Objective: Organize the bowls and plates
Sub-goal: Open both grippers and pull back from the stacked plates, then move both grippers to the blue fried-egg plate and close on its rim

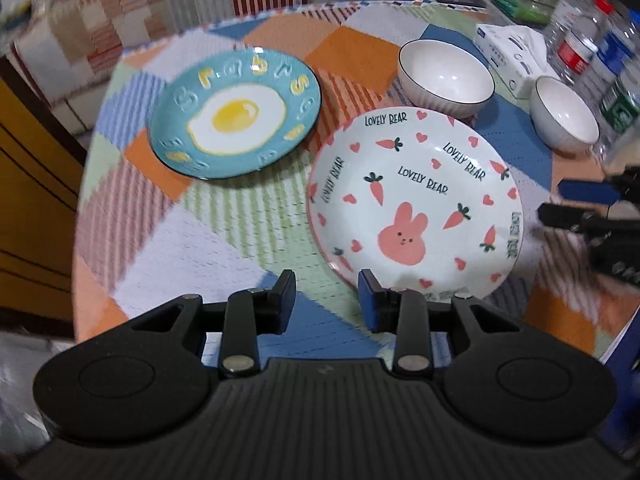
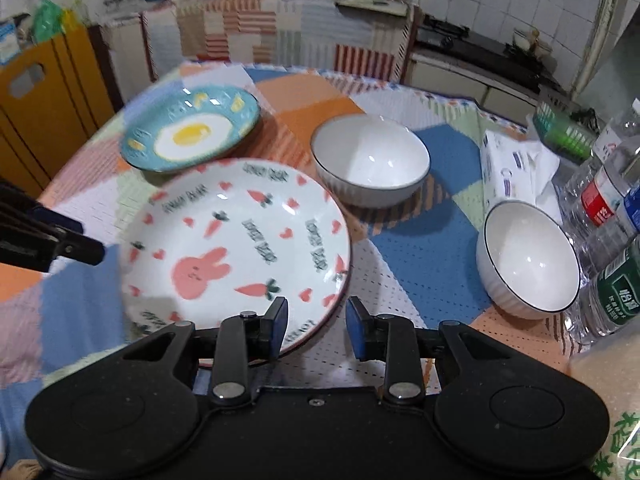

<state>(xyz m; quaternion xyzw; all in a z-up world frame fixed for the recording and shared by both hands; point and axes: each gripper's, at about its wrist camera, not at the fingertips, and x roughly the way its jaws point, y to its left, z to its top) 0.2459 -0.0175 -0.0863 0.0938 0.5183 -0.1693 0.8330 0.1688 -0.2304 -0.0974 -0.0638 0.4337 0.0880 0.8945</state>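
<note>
A white bunny plate (image 1: 416, 204) (image 2: 236, 248) lies on the patchwork tablecloth (image 1: 240, 216). A teal egg plate (image 1: 236, 114) (image 2: 192, 128) lies beyond it to the left. Two white bowls stand upright: one behind the bunny plate (image 1: 446, 74) (image 2: 370, 160), one at the right by the bottles (image 1: 564, 110) (image 2: 530, 256). My left gripper (image 1: 327, 298) is open and empty above the bunny plate's near-left rim. My right gripper (image 2: 316, 322) is open and empty above that plate's near-right rim. Each gripper shows at the edge of the other's view (image 1: 588, 208) (image 2: 52, 240).
A tissue pack (image 1: 512, 52) (image 2: 516, 168) and several water bottles (image 1: 592, 48) (image 2: 612, 216) crowd the table's right side. A green basket (image 2: 564, 128) sits behind them. Yellow cabinets (image 2: 44, 92) stand left of the table; a covered counter runs behind it.
</note>
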